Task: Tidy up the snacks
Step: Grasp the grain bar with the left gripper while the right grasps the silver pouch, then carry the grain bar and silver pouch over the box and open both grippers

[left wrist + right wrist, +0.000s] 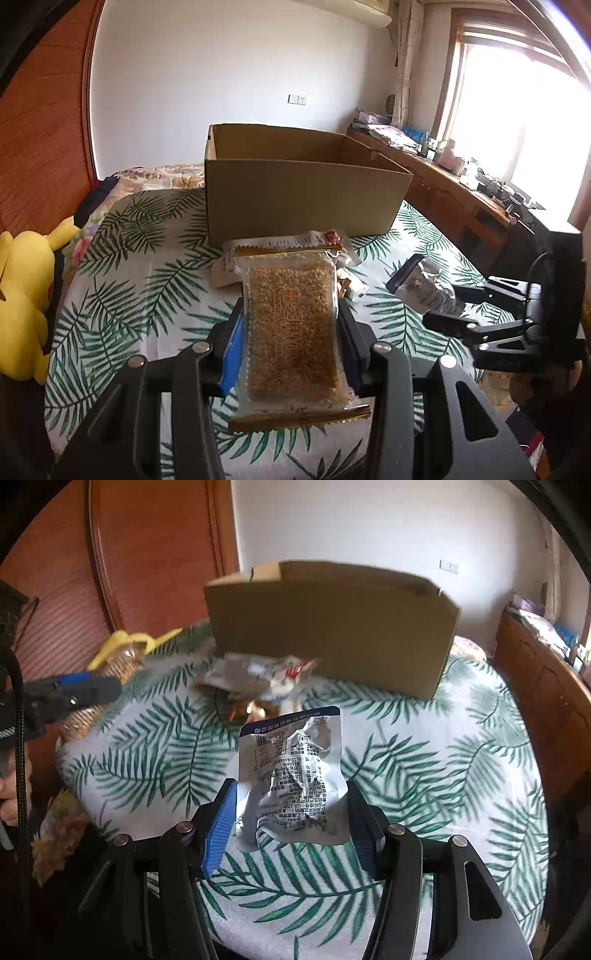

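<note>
My left gripper (291, 310) is shut on a clear, gold-edged sesame candy pack (291, 332), held flat above the leaf-print table (147, 280). My right gripper (290, 794) is shut on a crumpled silver pouch (291, 768) with a blue top edge, lifted off the cloth. From the left wrist view, the right gripper (448, 304) and its pouch (424, 284) sit at the right. An open cardboard box (303, 192) (332, 635) stands behind both. A few loose snack wrappers (280, 243) (258, 675) lie in front of the box.
A yellow plush toy (22, 295) leans at the table's left edge beside the red-brown wooden panel (44, 147). A cluttered wooden desk (461, 184) runs under the bright window on the right. The round table's rim (517, 886) drops off close to the right gripper.
</note>
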Available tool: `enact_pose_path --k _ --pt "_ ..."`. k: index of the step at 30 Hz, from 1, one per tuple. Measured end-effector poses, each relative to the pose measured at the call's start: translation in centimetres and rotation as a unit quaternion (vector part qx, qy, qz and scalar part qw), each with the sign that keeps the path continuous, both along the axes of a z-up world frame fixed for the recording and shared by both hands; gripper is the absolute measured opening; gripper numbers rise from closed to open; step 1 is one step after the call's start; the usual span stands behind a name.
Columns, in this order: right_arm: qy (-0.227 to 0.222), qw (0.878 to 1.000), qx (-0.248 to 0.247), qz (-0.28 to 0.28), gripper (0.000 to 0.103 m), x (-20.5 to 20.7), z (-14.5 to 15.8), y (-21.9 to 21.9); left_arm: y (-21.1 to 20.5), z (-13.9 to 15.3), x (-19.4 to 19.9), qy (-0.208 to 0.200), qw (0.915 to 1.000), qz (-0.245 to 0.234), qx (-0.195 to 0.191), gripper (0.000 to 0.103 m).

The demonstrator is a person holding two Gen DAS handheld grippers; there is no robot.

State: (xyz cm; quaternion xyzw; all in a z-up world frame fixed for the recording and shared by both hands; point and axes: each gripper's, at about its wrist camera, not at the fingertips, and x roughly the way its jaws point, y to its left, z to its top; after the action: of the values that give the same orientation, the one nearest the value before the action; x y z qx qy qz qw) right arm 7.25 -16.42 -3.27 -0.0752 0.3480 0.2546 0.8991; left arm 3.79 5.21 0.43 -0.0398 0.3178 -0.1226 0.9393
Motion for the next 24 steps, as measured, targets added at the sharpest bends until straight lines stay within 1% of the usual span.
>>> enact_pose_path --k 2,5,12,19,24 --pt "-0.009 1.000 0.006 -0.004 0.058 -0.1 0.7 -0.5 -0.3 0.2 0.3 -0.001 1.0000 -0.003 0.000 0.043" --pt "-0.011 1.000 0.025 -0.008 0.058 -0.2 1.5 -1.3 -0.6 0.3 0.9 -0.002 1.0000 -0.006 0.000 0.043" --pt "-0.033 0.999 0.039 -0.014 0.058 -0.2 3.1 -2.4 -1.3 0.8 2.7 -0.003 0.9999 -0.016 0.002 0.043" --pt "-0.058 0.997 0.050 -0.012 0.058 1.1 5.3 -3.0 -1.6 1.7 5.1 -0.010 0.9996 -0.026 0.002 0.043" --pt "-0.075 0.996 0.052 -0.010 0.058 3.1 6.9 -3.0 -1.8 2.9 7.3 -0.021 0.9992 -0.033 0.001 0.043"
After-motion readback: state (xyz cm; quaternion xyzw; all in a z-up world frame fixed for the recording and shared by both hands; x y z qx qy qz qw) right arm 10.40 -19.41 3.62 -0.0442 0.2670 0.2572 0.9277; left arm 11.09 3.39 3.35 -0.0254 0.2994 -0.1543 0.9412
